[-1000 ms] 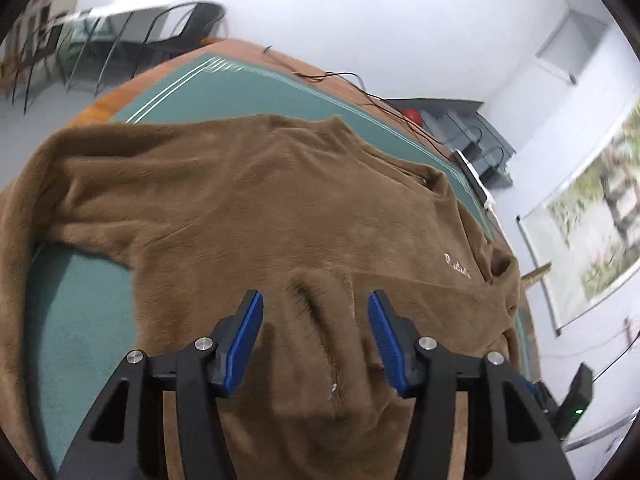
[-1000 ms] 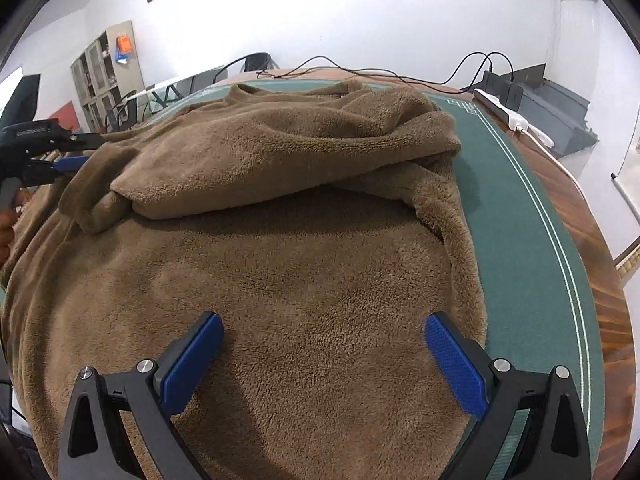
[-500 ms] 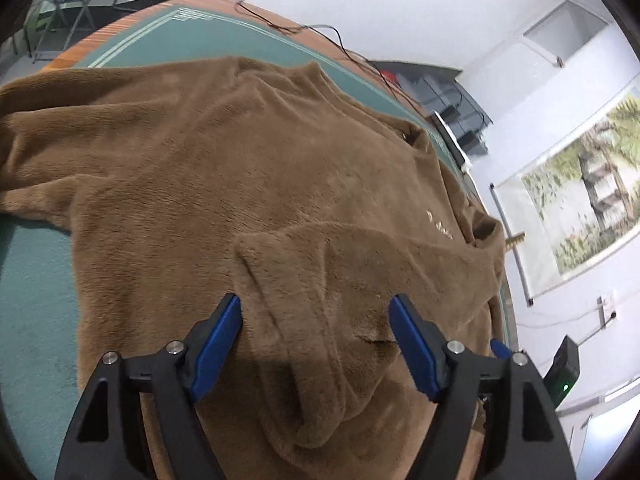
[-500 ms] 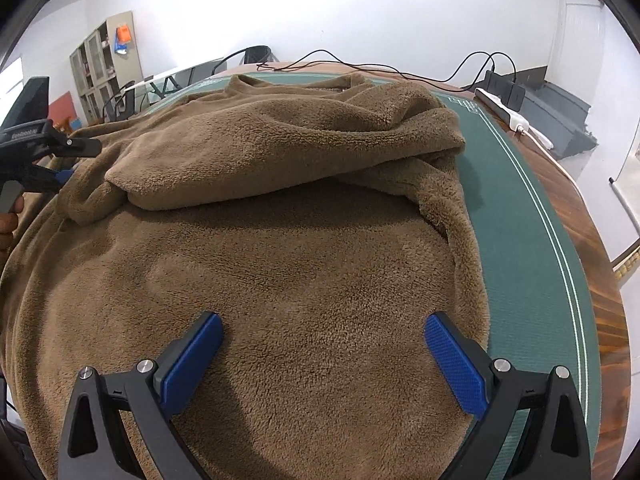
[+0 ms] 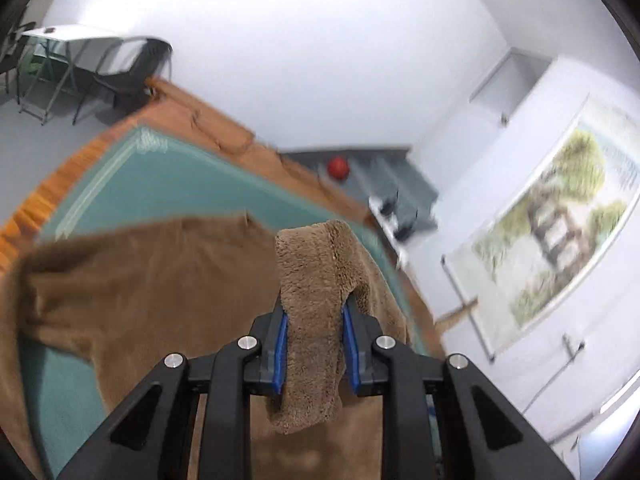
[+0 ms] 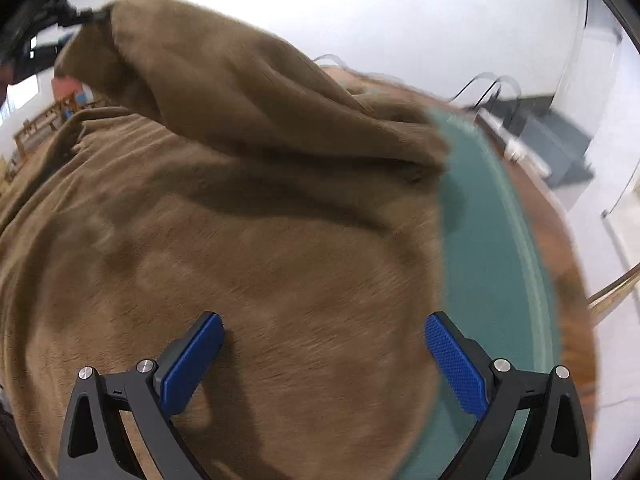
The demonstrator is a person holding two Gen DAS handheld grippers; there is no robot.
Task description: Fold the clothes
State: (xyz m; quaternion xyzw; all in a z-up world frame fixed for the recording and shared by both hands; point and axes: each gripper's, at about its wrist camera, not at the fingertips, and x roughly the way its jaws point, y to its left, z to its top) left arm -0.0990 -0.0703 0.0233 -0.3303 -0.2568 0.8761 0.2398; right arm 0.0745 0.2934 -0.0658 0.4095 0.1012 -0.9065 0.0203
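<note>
A brown fleece sweatshirt [image 6: 280, 248] lies spread on a green table mat [image 6: 492, 216]. In the left wrist view my left gripper [image 5: 314, 344] has its jaws closing on a sleeve end [image 5: 316, 280] of the sweatshirt, with the blue pads pressed on the fabric from both sides. The cuff hangs down between the fingers, and the rest of the garment [image 5: 140, 280] lies below. In the right wrist view the left gripper [image 6: 80, 16] shows at the upper left, with the sleeve [image 6: 224, 92] lifted off the garment. My right gripper [image 6: 322, 344] hovers open over the sweatshirt's body, nothing between its fingers.
The mat covers a wooden table whose edge [image 5: 56, 184] runs along the far side. Chairs and a white table [image 5: 80, 64] stand beyond it. A grey shelf with a red ball [image 5: 339, 167] and cables [image 6: 488, 88] sits at the far end, and a poster [image 5: 560, 232] hangs on the wall.
The left gripper has closed on the sleeve end and risen, pulling the sleeve up off the garment. The right gripper has stayed open over the sweatshirt's body.
</note>
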